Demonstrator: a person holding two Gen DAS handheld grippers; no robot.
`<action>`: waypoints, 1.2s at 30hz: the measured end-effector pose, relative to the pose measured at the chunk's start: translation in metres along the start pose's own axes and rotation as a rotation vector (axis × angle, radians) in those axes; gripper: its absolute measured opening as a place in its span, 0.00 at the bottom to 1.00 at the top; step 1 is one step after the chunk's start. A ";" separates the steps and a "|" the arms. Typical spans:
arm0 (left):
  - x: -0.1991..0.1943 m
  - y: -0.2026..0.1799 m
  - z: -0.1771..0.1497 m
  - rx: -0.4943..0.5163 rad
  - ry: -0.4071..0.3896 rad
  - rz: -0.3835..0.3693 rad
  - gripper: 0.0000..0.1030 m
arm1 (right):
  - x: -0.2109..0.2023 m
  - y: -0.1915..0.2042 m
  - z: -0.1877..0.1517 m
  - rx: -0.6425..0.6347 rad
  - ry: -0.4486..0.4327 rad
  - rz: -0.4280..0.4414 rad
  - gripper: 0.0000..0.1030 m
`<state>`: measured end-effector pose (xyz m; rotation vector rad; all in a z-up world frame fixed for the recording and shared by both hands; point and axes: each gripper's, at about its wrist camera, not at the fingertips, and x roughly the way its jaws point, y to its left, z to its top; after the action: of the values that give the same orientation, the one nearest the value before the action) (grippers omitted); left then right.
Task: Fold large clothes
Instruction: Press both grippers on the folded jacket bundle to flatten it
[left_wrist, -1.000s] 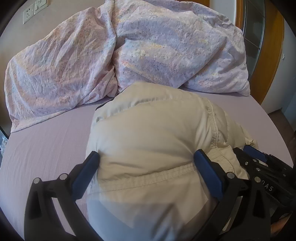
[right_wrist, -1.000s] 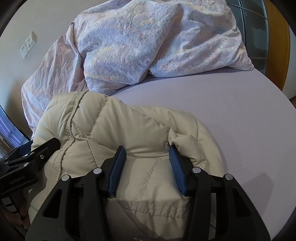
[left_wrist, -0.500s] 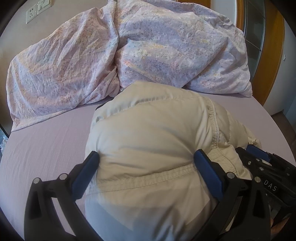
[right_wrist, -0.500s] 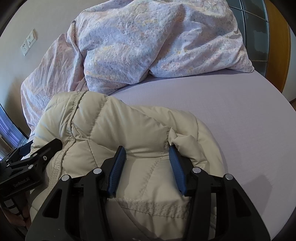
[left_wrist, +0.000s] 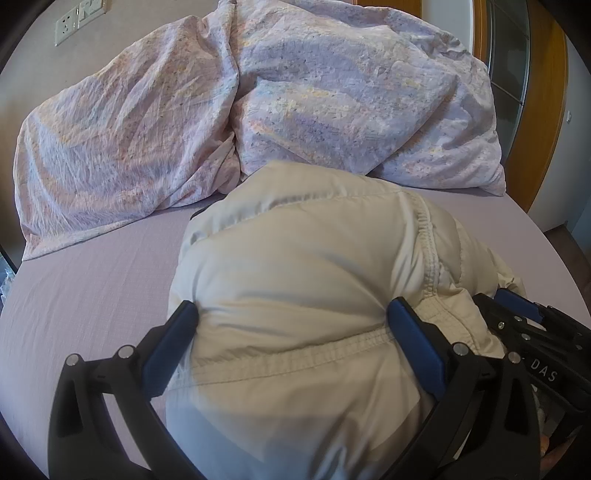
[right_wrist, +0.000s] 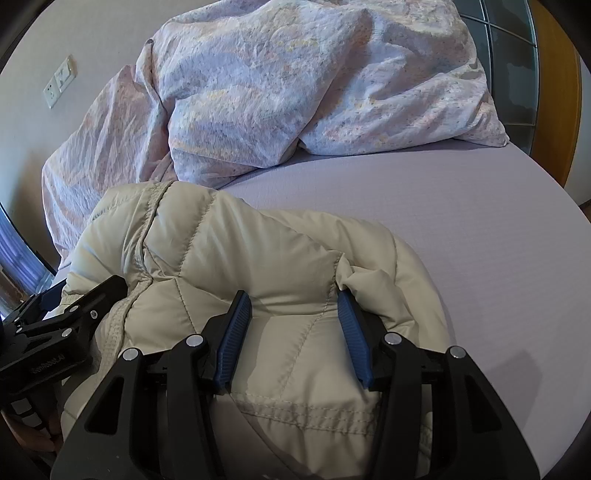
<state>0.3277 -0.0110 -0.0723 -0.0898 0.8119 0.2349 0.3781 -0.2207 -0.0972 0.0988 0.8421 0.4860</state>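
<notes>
Both my grippers clamp a puffy cream jacket on a bed.

My left gripper (left_wrist: 291, 332), jaws spread wide, squeezes a thick hem bulge of the jacket (left_wrist: 314, 258); my right gripper (right_wrist: 293, 325), narrower, pinches a quilted fold. Ahead lie the lilac sheet (right_wrist: 461, 221) and rumpled floral duvet (left_wrist: 295, 92).
</notes>
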 end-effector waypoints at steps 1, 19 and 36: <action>0.000 0.000 0.000 0.000 -0.001 0.000 0.98 | 0.000 0.001 0.000 0.000 0.000 0.000 0.50; 0.002 0.002 0.000 0.002 -0.005 -0.001 0.98 | 0.000 0.001 0.000 0.001 -0.004 -0.003 0.50; 0.003 0.002 -0.001 0.005 -0.031 0.008 0.98 | 0.003 0.001 -0.001 -0.011 -0.028 0.003 0.50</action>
<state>0.3282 -0.0085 -0.0749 -0.0780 0.7819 0.2415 0.3781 -0.2187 -0.0997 0.0965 0.8115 0.4909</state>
